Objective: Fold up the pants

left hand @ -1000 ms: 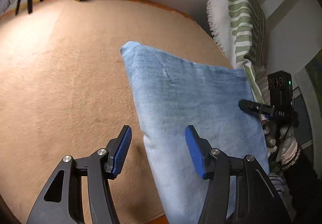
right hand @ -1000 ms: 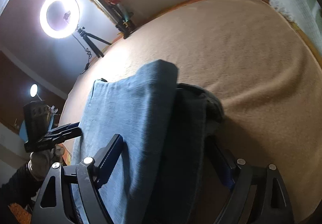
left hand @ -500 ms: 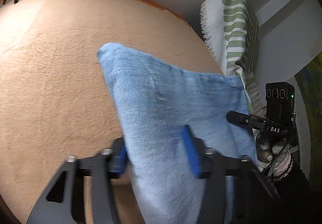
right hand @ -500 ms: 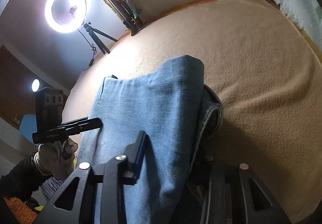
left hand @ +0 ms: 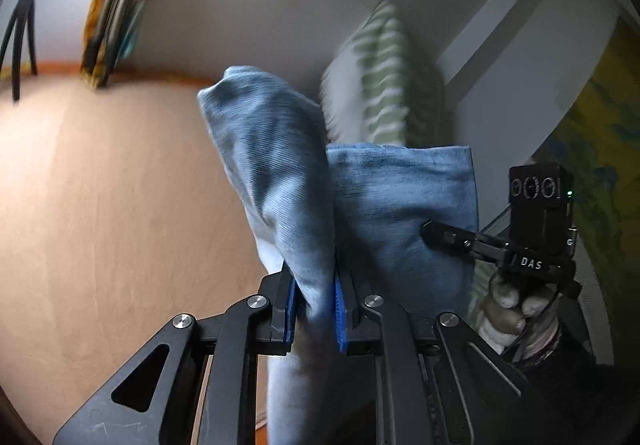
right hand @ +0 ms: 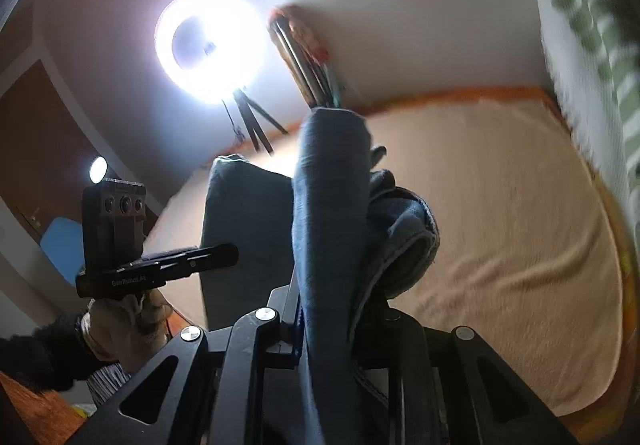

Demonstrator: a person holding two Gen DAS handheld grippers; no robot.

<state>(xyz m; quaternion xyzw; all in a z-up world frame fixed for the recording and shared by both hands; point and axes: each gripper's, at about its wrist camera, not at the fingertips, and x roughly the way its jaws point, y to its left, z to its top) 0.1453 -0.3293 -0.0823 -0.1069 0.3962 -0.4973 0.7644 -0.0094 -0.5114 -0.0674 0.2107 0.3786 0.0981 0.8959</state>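
One pair of blue pants (left hand: 304, 205) hangs lifted over the tan blanket (left hand: 100, 205), two grippers closing on it: left gripper (left hand: 314, 309), right gripper (right hand: 324, 321). One ring light (right hand: 212, 49), one striped pillow (left hand: 384, 85).

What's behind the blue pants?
Behind the pants you can see a striped pillow and the wall. The pants cover the pillow's bottom part and some of the tan blanket.

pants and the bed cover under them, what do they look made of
Pants: blue denim, judging by the fine ribbed weave and faded, matte wash. Bed cover: peach fleece or plush blanket, by its soft, fuzzy, matte nap; the exact fibre cannot be told.
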